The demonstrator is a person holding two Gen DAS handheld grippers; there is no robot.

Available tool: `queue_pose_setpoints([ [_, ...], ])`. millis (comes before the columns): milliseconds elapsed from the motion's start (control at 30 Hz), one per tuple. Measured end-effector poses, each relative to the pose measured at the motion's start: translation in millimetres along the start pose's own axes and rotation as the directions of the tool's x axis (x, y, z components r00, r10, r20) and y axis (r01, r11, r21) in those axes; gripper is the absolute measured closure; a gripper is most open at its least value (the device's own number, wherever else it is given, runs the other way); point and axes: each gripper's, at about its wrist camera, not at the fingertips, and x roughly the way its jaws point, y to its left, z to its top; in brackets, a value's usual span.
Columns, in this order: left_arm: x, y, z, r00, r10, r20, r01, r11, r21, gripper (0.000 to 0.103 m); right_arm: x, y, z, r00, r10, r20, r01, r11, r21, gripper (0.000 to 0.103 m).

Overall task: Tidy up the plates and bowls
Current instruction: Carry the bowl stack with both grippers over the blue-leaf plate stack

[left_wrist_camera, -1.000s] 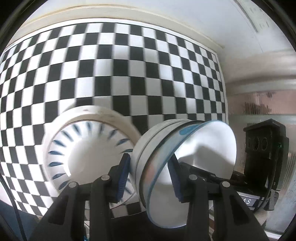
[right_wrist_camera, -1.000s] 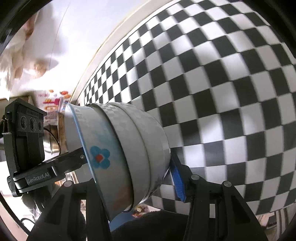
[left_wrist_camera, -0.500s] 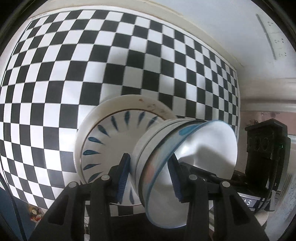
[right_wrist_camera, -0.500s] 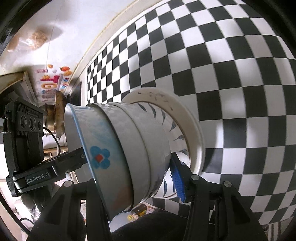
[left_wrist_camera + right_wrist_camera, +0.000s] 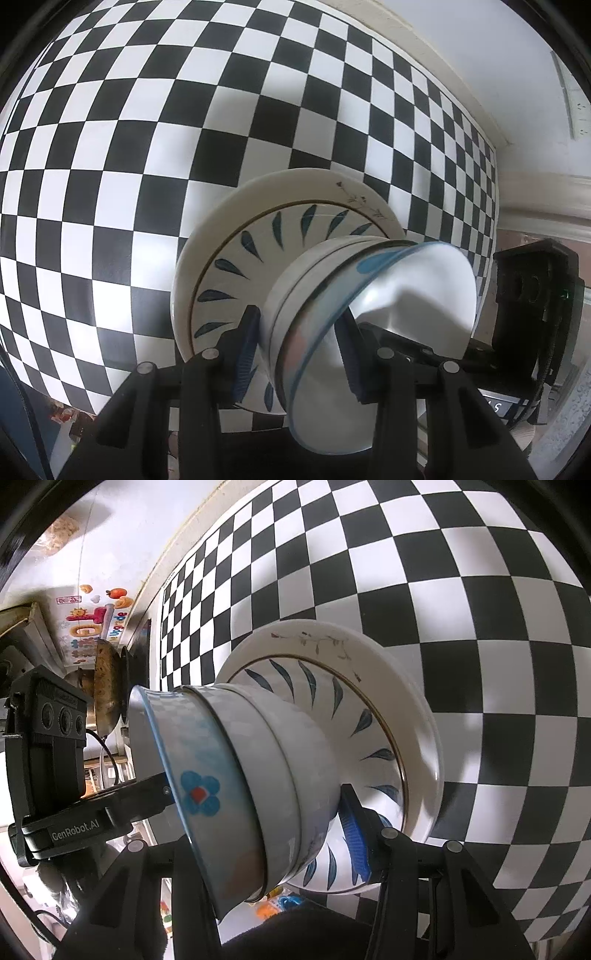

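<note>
**Bowls gripped from both sides over the stacked plates**

Bowls, nested in a stack, hang tilted on their side between the two tools. The left hand-held gripper clamps the stack's walls and rims: one blue pad presses the outer wall, the other sits inside the top bowl. The right hand-held gripper pinches the same stack from the opposite side, its blue pad against the bottom bowl's wall. The top bowl carries a blue rim and a blue flower with a red centre.

Just behind the stack's base lie the plates, a leaf-patterned one resting inside a wider white one; whether the bowls touch them I cannot tell. The plates sit near the front edge of the checkered surface, and their lower rim slightly overhangs it in the right wrist view. Open checkered room stretches to a pale border strip at the wall, and well off to either side.
</note>
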Motion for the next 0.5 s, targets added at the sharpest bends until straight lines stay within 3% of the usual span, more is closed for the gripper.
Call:
queue_pose_setpoints([
  [500, 2.2, 0.9, 2.6, 1.0, 0.01, 0.004, -0.01, 1.0, -0.008, 0.065, 5.9, -2.9, 7.1, 1.0, 0.02, 0.004, -0.02, 1.0, -0.003, 0.054],
])
